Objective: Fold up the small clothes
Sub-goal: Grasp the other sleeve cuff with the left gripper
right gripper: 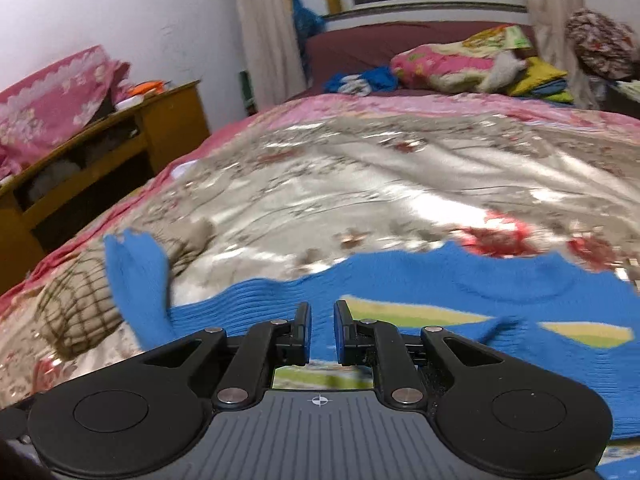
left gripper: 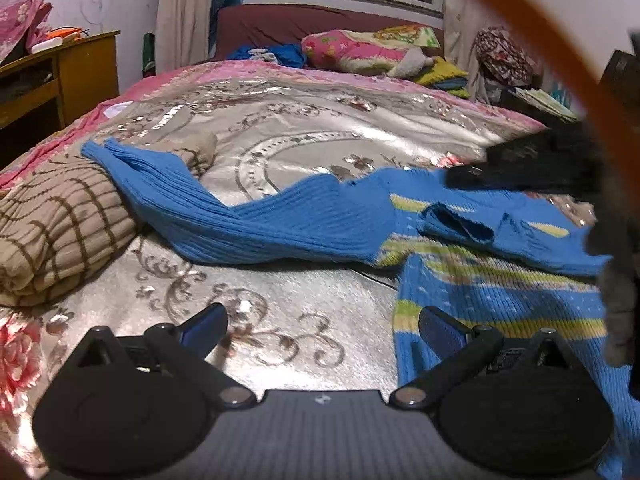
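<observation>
- Sweater (left gripper: 460,280), blue knit with yellow-green stripes: spread on the silvery floral bedspread (left gripper: 320,148), mostly flat, not yet a tidy packet.
- One sleeve (left gripper: 224,204) stretched out straight from the sweater body, cuff lying across the tan checked garment (left gripper: 52,232) beside it; unfolded by the look of it.
- Other sleeve (left gripper: 508,236) laid inward over the sweater chest, cuff opening showing; likely the first fold, though loosely placed.
- Left gripper (left gripper: 322,326): jaws wide apart, nothing between them, hovering over bare bedspread just beside the sweater's lower edge, one blue pad over the hem.
- Right gripper (right gripper: 322,332): jaws close together with a narrow gap, no cloth pinched between the pads as far as visible; poised over the sweater's chest, near the striped band. Seen from the left wrist view as a dark blurred shape above the sweater's shoulder.
- Progress judged early: at most one sleeve brought in; outstretched sleeve, then the body fold, left to do.
- Next step probably needs a grip on the far cuff, lifted clear of the checked garment so that it does not drag along.
- Right wrist view blurred, so fine creases on the sweater cannot be told.
- Pillows (left gripper: 360,50) and a wooden cabinet (left gripper: 72,72) well apart from the sweater, of no part in the work.
</observation>
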### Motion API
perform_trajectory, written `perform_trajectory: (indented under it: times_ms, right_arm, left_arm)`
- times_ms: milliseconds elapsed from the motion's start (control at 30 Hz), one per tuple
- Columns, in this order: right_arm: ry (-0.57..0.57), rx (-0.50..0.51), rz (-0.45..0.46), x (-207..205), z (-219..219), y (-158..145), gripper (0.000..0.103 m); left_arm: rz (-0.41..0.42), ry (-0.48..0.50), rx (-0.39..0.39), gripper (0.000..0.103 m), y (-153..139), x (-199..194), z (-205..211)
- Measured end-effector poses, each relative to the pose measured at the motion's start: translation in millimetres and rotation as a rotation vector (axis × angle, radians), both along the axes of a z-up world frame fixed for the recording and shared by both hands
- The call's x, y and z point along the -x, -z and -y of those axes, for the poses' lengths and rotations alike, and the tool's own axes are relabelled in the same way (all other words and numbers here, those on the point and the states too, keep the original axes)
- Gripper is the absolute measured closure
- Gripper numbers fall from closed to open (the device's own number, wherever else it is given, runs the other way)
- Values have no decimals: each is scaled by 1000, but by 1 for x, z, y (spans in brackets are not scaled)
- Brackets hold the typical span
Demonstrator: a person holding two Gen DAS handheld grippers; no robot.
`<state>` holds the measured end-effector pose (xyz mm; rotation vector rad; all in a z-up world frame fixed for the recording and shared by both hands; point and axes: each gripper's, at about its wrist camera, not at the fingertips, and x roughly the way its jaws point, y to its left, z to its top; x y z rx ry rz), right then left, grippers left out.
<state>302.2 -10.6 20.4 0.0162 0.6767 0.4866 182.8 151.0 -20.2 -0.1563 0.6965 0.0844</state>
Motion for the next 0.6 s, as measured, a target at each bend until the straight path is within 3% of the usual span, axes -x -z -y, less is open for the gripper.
perform_trajectory:
  times_ms: [233, 600]
  right_arm:
    - [78, 131, -106, -17, 16, 34, 88]
    - [64, 58, -75, -13, 25, 17, 88]
  left_arm:
    - [20, -68, -13, 0, -7, -1, -22]
    - [71, -316, -15, 0, -32, -8, -113]
